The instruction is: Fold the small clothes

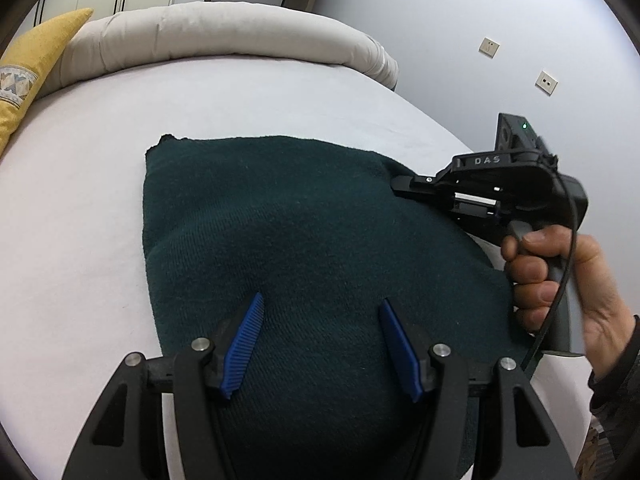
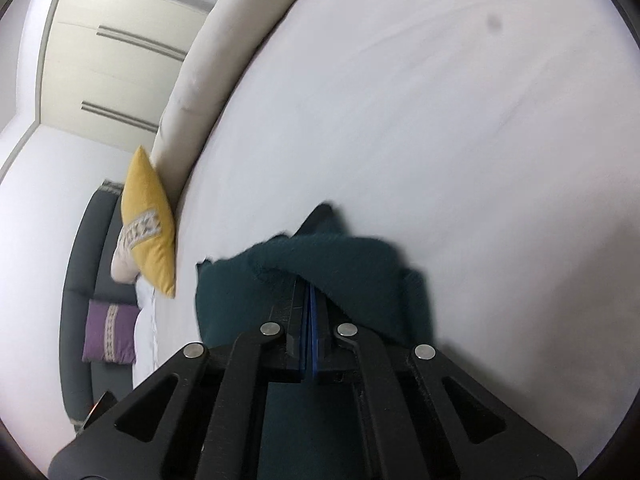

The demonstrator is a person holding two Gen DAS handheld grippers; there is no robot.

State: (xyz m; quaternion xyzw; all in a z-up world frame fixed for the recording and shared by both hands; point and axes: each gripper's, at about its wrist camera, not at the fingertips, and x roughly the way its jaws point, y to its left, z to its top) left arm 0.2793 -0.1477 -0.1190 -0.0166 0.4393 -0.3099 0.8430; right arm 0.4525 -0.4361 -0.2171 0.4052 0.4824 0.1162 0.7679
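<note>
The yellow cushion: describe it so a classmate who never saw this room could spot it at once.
Find the white bed, then the pale rolled bolster along its far edge. The yellow cushion leans at the bolster's end, the only yellow thing there, with a patterned band across it.

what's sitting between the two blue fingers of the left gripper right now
Only the dark green garment: in the left wrist view it fills the gap of the open left gripper, with nothing else on it there.

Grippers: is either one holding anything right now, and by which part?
The right gripper is shut on the green cloth, pinching its right edge. The left gripper is open above the cloth, holding nothing.
</note>
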